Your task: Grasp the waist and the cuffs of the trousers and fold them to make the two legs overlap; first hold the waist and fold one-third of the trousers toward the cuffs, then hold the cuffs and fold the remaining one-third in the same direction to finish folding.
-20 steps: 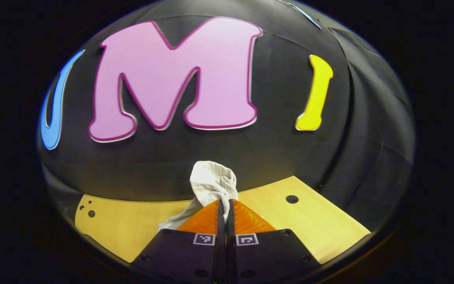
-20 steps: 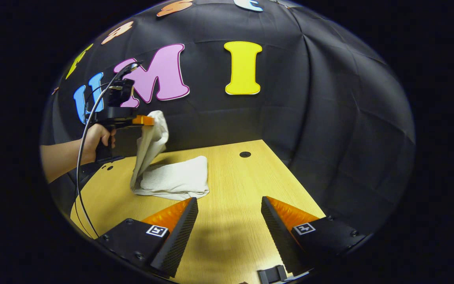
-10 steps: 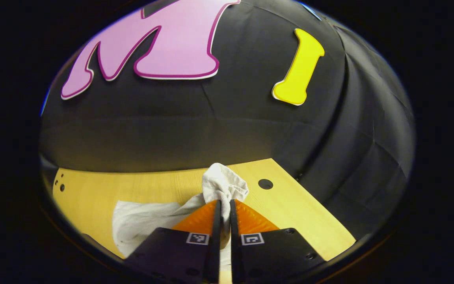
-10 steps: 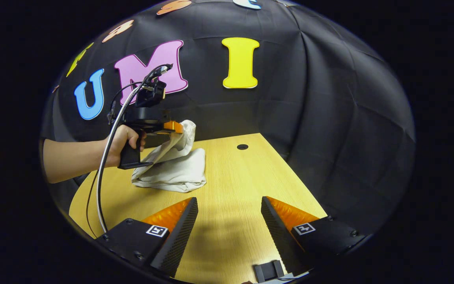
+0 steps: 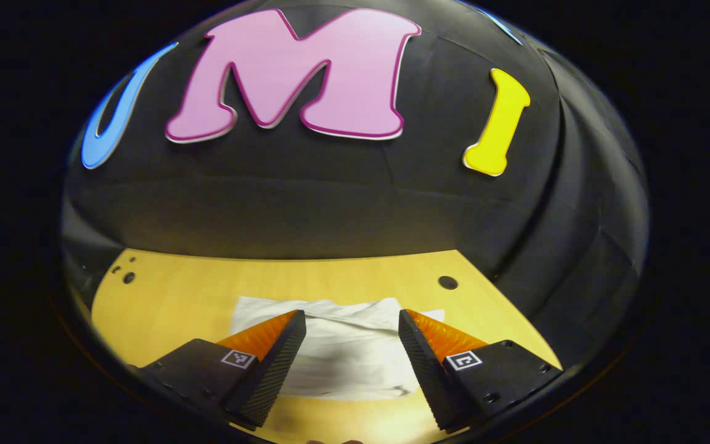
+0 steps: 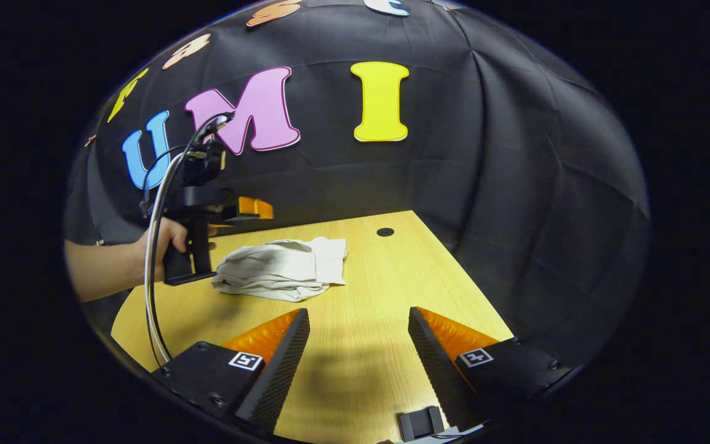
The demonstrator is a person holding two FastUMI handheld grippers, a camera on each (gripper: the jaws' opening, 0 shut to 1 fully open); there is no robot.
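You are holding both hand-held grippers, left (image 5: 352,336) and right (image 6: 359,342), gaping over the pale wooden desk (image 6: 392,277), their fingers partly hiding the folded off-white cloth trousers (image 5: 349,351).

Left hand-held gripper (image 5: 351,336) let go of trousers (image 6: 281,269)

A second ago its fingers were pinched on a raised bunch of the cloth; now the jaws stand wide apart with nothing between them, and it has pulled back to hover above. The lifted end has dropped, so the trousers went from a hanging flap to a low folded bundle flat on the counter (image 6: 379,290).
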